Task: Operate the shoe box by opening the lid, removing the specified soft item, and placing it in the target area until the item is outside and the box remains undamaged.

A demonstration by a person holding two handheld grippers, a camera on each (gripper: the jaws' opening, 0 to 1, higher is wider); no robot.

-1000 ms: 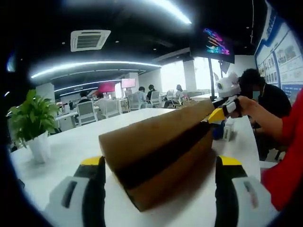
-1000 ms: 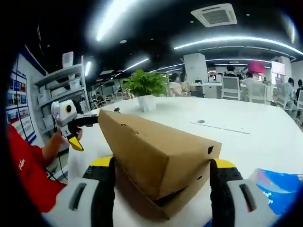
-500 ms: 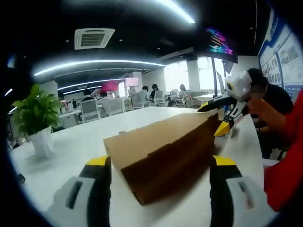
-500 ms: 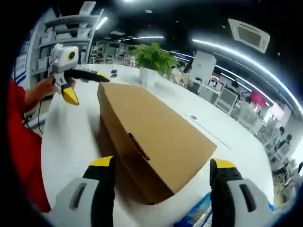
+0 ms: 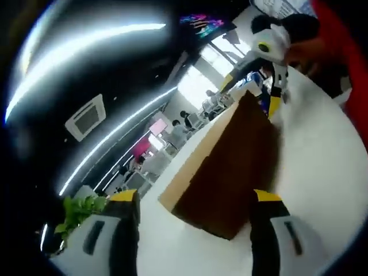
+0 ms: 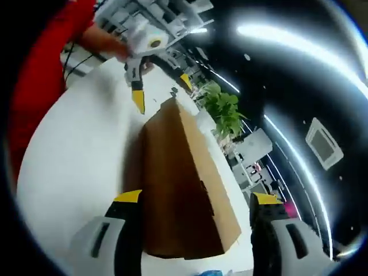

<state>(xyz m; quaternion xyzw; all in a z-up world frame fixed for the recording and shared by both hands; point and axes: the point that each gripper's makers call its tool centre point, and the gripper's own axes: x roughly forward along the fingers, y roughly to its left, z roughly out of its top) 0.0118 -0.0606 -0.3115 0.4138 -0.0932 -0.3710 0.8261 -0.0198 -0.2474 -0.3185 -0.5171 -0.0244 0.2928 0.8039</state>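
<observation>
Left gripper view is being crossed by the shoe box (image 5: 230, 172), a brown cardboard box that is lying on the white table (image 5: 322, 172) with its lid down. Its near end is being framed between the two jaws of the left gripper (image 5: 192, 230), which are being kept wide apart and are grasping nothing. The long axis of the box is running away from this gripper toward the far end, where the right gripper (image 5: 256, 80) is being held, also spread, with one yellow tip on each side of the far corner; whether it is touching the cardboard cannot be told.

In the right gripper view the same line is being seen from the other end: the shoe box (image 6: 184, 190) is stretching from the right gripper (image 6: 195, 230) out to the left gripper (image 6: 161, 92), which is being held by a hand at the far end. So each gripper is standing at one short end, equally near, and the box is pointing from one to the other. The lid is judged as not yet opened; the soft item is hidden inside. A potted plant (image 6: 227, 112) is standing beyond the box.
</observation>
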